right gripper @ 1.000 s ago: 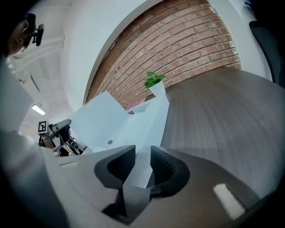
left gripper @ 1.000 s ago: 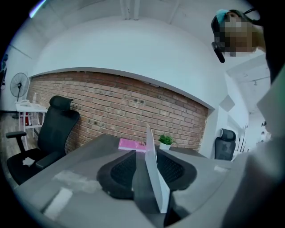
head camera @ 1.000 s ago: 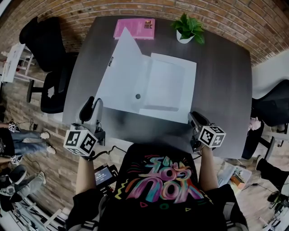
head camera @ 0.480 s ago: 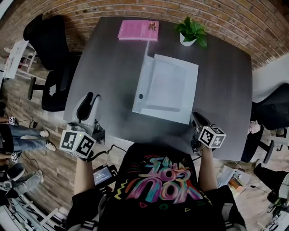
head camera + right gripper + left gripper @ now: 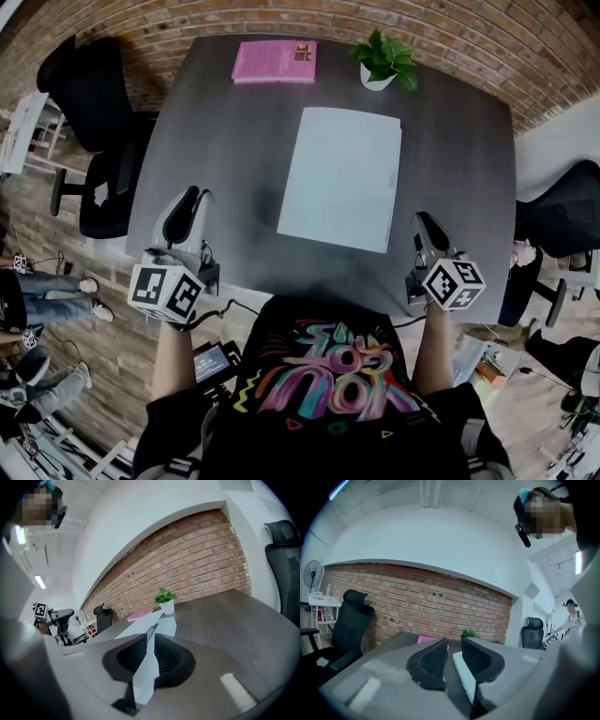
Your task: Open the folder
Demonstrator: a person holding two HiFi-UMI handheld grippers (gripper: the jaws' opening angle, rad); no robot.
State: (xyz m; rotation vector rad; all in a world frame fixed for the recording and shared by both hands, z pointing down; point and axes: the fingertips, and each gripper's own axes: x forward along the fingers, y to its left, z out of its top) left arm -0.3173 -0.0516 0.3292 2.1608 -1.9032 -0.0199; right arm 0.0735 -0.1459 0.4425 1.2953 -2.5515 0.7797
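The white folder (image 5: 342, 178) lies shut and flat in the middle of the dark table (image 5: 225, 141). My left gripper (image 5: 187, 200) hovers over the table's near left edge, well left of the folder. Its jaws are closing to a narrow gap with nothing between them (image 5: 454, 644). My right gripper (image 5: 427, 222) hangs just right of the folder's near right corner, lifted off the table. Its jaws are also closing, and no pad presses on anything (image 5: 151, 637). Through that gap only the folder (image 5: 156, 620) on the table beyond shows.
A pink book (image 5: 275, 61) and a small potted plant (image 5: 380, 58) sit at the table's far edge. Black office chairs stand at the left (image 5: 94, 94) and right (image 5: 562, 216). A brick wall runs behind the table.
The folder's cover, which lay open to the left, swung up and over and now lies shut. My right gripper rose and drew back to the right of the folder.
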